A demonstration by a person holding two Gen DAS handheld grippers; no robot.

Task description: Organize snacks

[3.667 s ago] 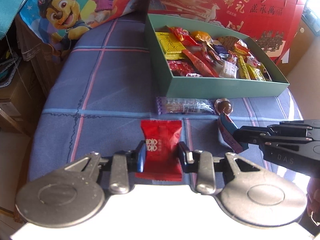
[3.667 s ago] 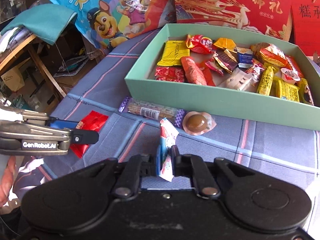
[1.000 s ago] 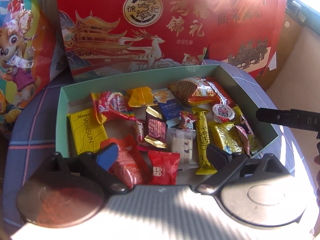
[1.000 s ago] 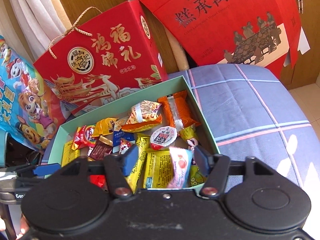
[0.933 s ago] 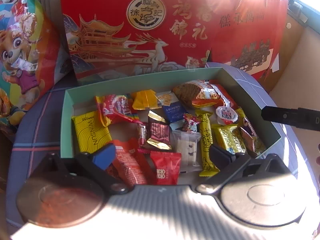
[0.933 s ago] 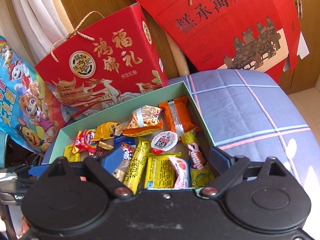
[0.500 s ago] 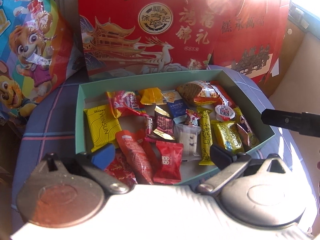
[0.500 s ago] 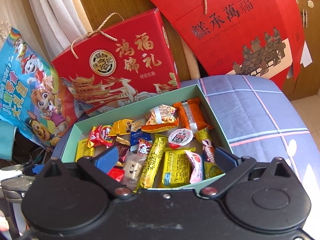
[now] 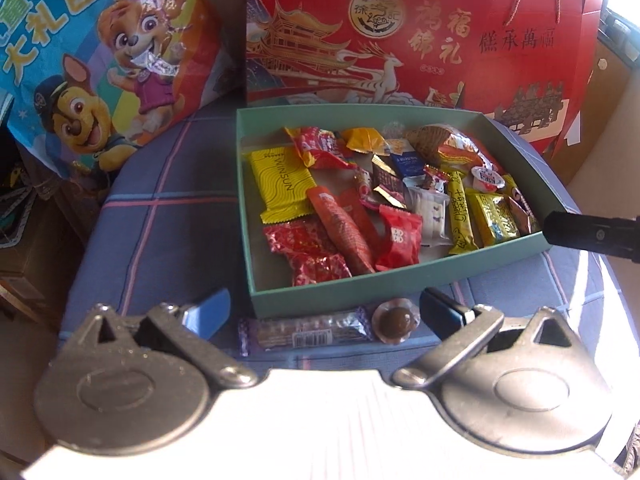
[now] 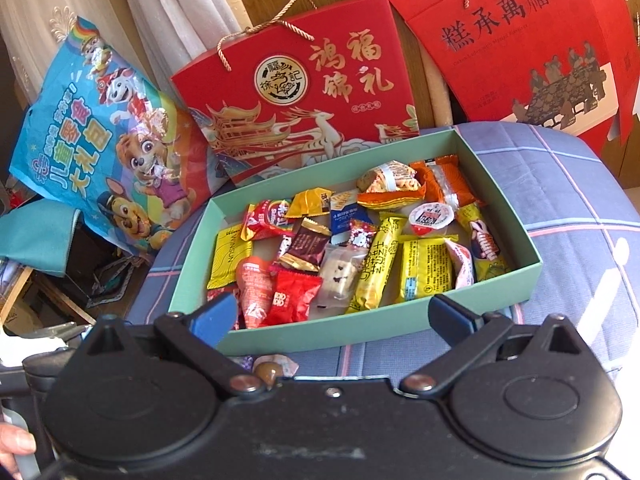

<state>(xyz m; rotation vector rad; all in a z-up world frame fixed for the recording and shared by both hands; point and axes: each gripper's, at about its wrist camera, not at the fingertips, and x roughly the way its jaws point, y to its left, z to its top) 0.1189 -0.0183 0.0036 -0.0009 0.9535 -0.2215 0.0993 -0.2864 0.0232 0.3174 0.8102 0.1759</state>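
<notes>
Both the left tongs [image 9: 324, 310] and right tongs [image 10: 332, 314] are wide open and empty. Next, grab the purple bar [image 9: 306, 330] and brown candy [image 9: 395, 319] lying beside the box [image 9: 360, 294].

Snacks [image 9: 400, 236] in box [image 9: 400, 292]; candy bar [image 9: 306, 330] before it.

Two red gift bags [image 10: 296, 92] [image 10: 520, 40] flank a cartoon bag [image 10: 116, 152].

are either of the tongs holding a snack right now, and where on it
Nothing is held. The left tongs and right tongs both stand open and empty; the purple bar lies loose beside the green box.
</notes>
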